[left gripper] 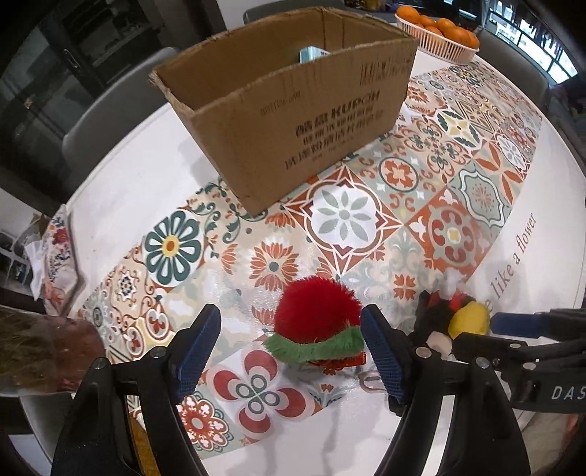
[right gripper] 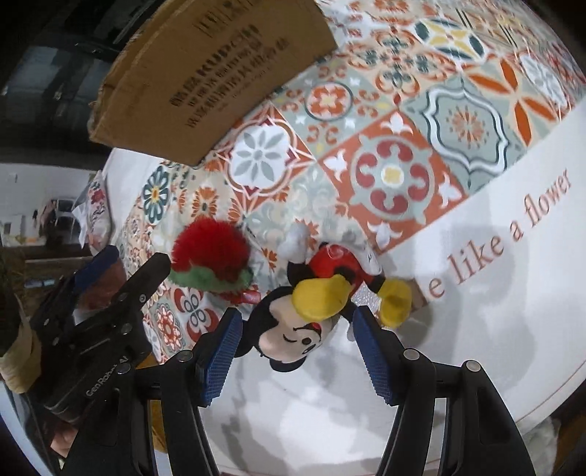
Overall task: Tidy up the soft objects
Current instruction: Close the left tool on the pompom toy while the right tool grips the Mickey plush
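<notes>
- Your table (left gripper: 121, 175) is white, with a tiled floral runner (left gripper: 366, 227) crossing it from near left to far right and the words "like a flower" printed along its right side
- The cardboard box (left gripper: 293, 121) stands open-topped on the far part of the runner, one corner turned toward you; something pale blue shows inside it, too little to identify
- A basket of oranges (left gripper: 439, 33) sits at the far right edge, well apart from the toys
- The mouse plush (right gripper: 322, 304) lies on its back where the runner meets the bare white table; its long axis runs from the head, nearest your right gripper, away to the red body and a white hand, and its yellow feet are folded toward the head
- The red pom-pom toy (left gripper: 316, 322) with the green fluffy band sits on the runner just left of the plush; the red ball faces the box, the green band faces you
- Your left gripper (left gripper: 289, 348) is spread wide around the pom-pom toy, its right pad close beside the fluff, its left pad clear of it; nothing is grasped
- Your right gripper (right gripper: 296, 351) is also released, its pads either side of the plush's head; the left pad is at the black ear, and you cannot tell if it touches
</notes>
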Demonstrator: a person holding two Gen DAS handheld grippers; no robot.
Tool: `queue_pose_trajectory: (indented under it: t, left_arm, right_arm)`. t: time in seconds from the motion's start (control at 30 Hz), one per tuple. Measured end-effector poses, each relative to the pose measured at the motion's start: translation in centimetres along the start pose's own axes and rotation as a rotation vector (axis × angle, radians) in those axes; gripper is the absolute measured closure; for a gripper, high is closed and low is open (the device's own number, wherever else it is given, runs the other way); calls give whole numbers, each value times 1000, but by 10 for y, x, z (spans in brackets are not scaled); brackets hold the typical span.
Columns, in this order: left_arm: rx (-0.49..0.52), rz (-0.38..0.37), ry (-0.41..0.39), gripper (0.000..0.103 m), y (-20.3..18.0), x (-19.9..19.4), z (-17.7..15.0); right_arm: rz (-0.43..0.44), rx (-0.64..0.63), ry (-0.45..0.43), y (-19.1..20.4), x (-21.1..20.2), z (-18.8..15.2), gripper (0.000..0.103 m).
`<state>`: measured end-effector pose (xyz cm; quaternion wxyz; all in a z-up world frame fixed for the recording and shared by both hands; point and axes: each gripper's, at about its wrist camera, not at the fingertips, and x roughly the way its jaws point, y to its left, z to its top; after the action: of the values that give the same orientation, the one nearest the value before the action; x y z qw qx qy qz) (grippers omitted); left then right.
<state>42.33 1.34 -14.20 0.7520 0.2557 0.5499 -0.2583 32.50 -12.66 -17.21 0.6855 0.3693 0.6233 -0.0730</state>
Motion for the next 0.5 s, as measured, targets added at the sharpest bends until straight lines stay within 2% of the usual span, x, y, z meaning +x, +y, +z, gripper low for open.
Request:
queue_pose_trajectory:
  t: [0.07,0.17,0.5]
  left_arm:
    - [-5,-31,8,20,2,6,1]
    - [-34,-87,34,20,6,16,2]
    - [-83,-129,143,20,7,57,-4]
  right_arm:
    - [-2,36,4,-4,5,-1,39]
    - [0,80,6,-7,13,-2,39]
    - [-70,106,2,-9,37,7,39]
